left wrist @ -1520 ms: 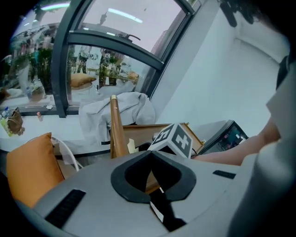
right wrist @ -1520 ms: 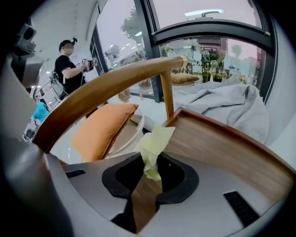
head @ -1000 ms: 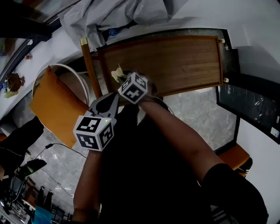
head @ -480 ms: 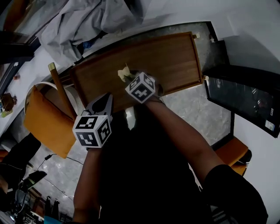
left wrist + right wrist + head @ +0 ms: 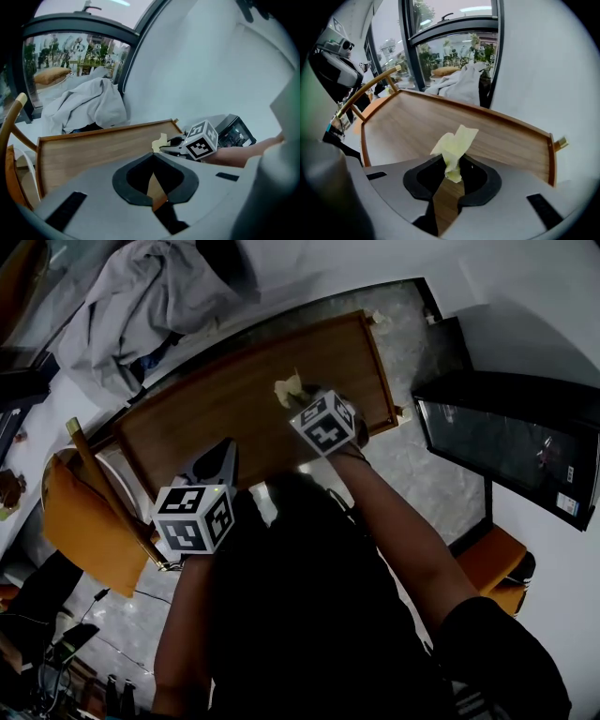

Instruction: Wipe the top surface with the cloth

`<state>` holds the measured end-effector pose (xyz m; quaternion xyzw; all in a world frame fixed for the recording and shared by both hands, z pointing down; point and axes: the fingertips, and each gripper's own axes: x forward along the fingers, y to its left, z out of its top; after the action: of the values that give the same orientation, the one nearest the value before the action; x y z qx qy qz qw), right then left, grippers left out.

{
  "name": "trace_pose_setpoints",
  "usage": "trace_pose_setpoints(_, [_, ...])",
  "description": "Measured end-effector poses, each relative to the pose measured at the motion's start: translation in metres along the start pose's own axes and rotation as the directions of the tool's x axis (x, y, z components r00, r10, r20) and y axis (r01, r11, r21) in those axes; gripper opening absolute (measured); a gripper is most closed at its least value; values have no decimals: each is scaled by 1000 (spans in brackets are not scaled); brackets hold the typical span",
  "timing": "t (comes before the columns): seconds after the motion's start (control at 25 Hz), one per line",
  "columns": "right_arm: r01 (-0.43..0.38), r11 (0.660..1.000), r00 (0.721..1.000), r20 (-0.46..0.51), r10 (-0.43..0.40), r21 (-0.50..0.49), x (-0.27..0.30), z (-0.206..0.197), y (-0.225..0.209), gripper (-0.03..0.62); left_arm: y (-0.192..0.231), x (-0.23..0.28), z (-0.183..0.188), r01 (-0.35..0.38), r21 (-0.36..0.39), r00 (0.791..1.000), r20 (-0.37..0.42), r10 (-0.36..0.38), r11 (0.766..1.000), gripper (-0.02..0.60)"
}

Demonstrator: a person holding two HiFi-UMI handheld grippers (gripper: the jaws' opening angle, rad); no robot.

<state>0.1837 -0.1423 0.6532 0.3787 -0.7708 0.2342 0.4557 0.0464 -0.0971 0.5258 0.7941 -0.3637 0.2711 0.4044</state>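
Note:
The brown wooden table top (image 5: 216, 418) with a raised rim lies ahead of me. My right gripper (image 5: 300, 401) is shut on a crumpled pale yellow cloth (image 5: 287, 387) over the right half of the top, near the front edge. In the right gripper view the cloth (image 5: 455, 143) sticks up from between the closed jaws of the right gripper (image 5: 452, 166), with the wood (image 5: 417, 126) beneath. My left gripper (image 5: 222, 454) hovers at the table's front edge, left of the right one. Its jaws meet in the left gripper view (image 5: 153, 158) with nothing between them.
A grey garment (image 5: 141, 296) is heaped behind the table's far left. An orange-cushioned chair with a wooden back rail (image 5: 89, 521) stands at the left end. A black screen (image 5: 506, 437) stands to the right of the table, with an orange seat (image 5: 497, 563) below it.
The right gripper has carried the cloth to the right along the table top, from its left part to right of the middle. The left gripper stays by the front edge.

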Motion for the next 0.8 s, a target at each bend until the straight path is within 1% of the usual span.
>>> trace_pose_setpoints(0.16, [60, 998, 998, -25, -59, 35, -16, -22, -42, 89, -18, 19, 10, 20, 20, 1000, -4, -20, 1000, 12])
trace_pose_setpoints(0.28, [131, 991, 990, -55, -129, 36, -28, -38, -72, 89, -31, 29, 16, 37, 27, 999, -1, -37, 999, 12])
trace_pose_setpoints(0.4, [206, 978, 975, -93, -202, 41, -39, -53, -100, 89, -41, 36, 17, 46, 33, 999, -3, -46, 998, 12])
trace_pose_setpoints(0.52, [259, 965, 959, -134, -251, 41, -49, -64, -121, 89, -47, 38, 16, 50, 39, 999, -4, -50, 998, 12])
trace_pose_setpoints(0.68, [320, 947, 934, -179, -310, 23, -57, -72, -136, 89, -45, 33, 12, 44, 40, 999, -6, -44, 998, 12])
trace_pose_setpoints(0.8, [363, 931, 915, -199, -349, 32, -62, -77, -144, 89, -41, 24, 11, 37, 35, 999, 4, -37, 999, 12])
